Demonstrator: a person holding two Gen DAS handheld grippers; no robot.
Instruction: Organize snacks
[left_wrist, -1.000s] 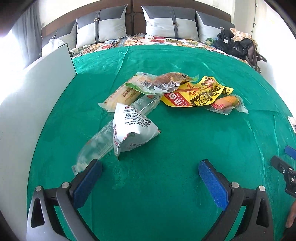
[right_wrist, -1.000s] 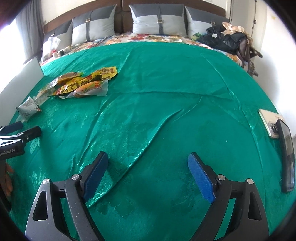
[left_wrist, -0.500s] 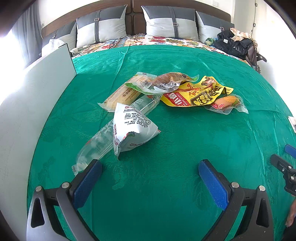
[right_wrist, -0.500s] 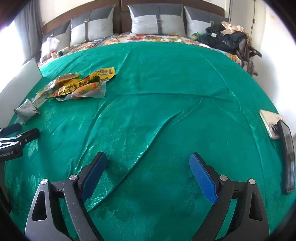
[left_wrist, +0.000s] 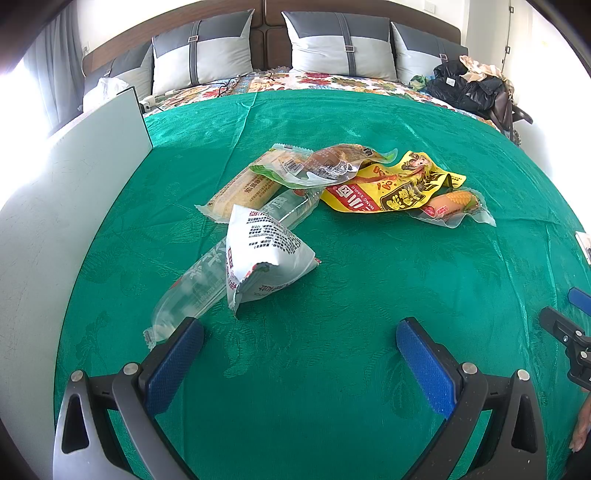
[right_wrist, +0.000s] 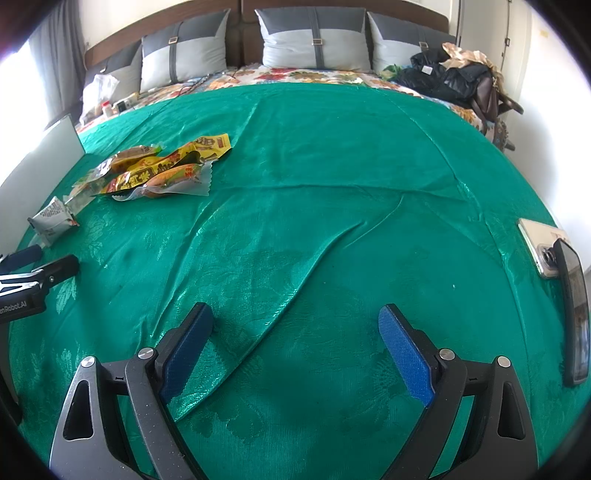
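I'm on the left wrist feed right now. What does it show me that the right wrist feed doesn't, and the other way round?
Only the left wrist view resolves the pile: a long clear packet lying under the white printed pouch, and a tan bar packet behind them.

Only the right wrist view shows two phones at the cloth's right edge and a diagonal wrinkle in the green cloth.

Both show the yellow packet, the white board, the pillows, and each gripper open: left gripper, right gripper.
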